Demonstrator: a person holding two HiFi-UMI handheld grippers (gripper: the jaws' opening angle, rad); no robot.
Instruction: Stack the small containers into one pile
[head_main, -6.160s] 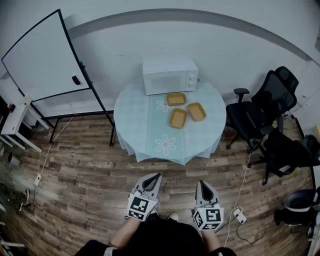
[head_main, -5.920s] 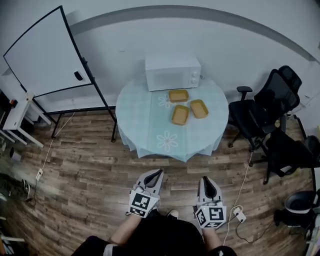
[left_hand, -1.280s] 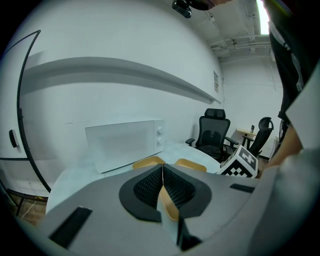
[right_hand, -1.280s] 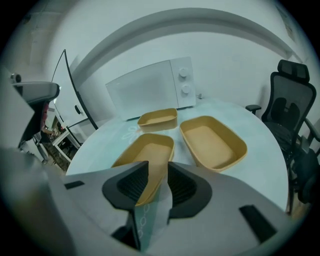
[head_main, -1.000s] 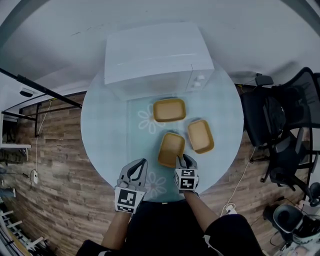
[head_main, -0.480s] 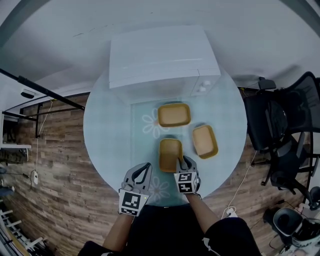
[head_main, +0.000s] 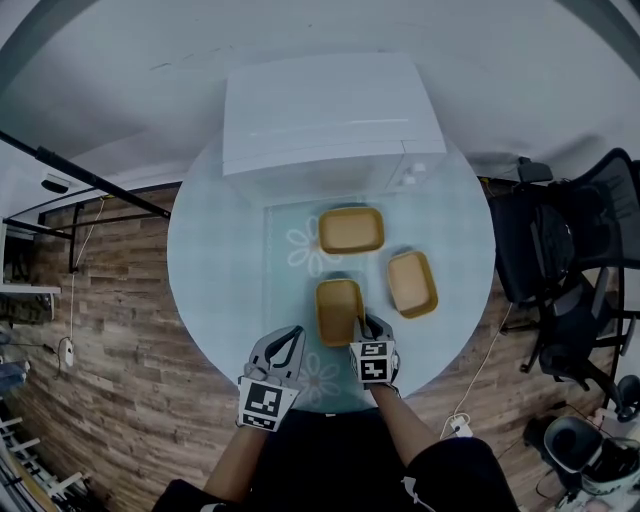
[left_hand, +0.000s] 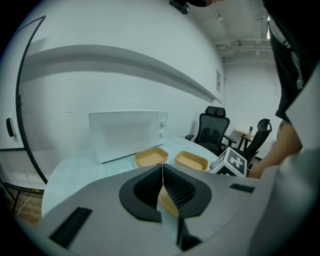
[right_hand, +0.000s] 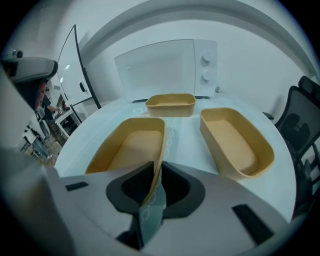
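Just a shallow, tan, round-cornered container (head_main: 339, 310)

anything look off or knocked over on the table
Nothing stands out. The near tan plastic container, the back container and the right-side container sit upright, empty and apart on the round blue-clothed table. The right gripper is closing its jaws around the near one's wall.
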